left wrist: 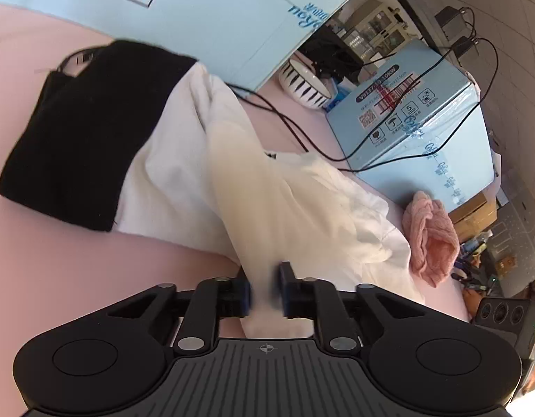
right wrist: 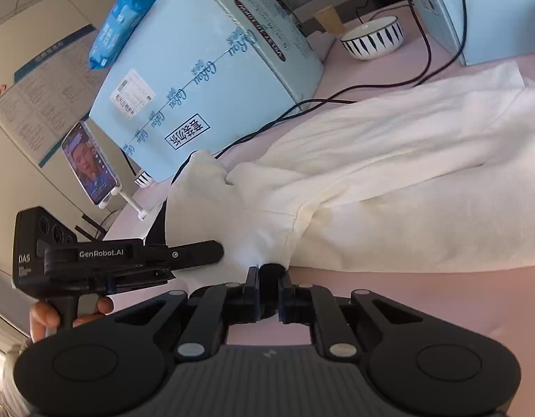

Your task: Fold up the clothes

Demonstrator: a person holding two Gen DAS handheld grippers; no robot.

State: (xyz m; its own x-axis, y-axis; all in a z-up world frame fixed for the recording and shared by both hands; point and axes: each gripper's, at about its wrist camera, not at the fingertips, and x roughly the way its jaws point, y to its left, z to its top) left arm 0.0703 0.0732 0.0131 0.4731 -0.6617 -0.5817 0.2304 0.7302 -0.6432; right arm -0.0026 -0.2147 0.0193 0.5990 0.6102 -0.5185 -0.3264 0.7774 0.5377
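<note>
A white garment [left wrist: 184, 160] lies spread on the pink table cover [left wrist: 76, 278]. My left gripper [left wrist: 264, 292] is shut on a bunched edge of it and the cloth stretches away from the jaws, blurred. In the right wrist view the same white garment [right wrist: 389, 180] fills the right side. My right gripper [right wrist: 269, 278] is shut on its near edge by a seam. The left gripper [right wrist: 184, 253] shows there from the side at the left, its tip buried in the cloth. A folded black garment [left wrist: 80, 139] lies on the white one's far left.
Light blue cartons [left wrist: 413, 118] [right wrist: 205, 69] stand along the table's far side, with black cables [left wrist: 302, 132] across the cover. A striped bowl [right wrist: 371, 40] sits beyond. A pink crumpled cloth [left wrist: 430, 236] lies at the right. A phone on a stand [right wrist: 88, 166] is at the left.
</note>
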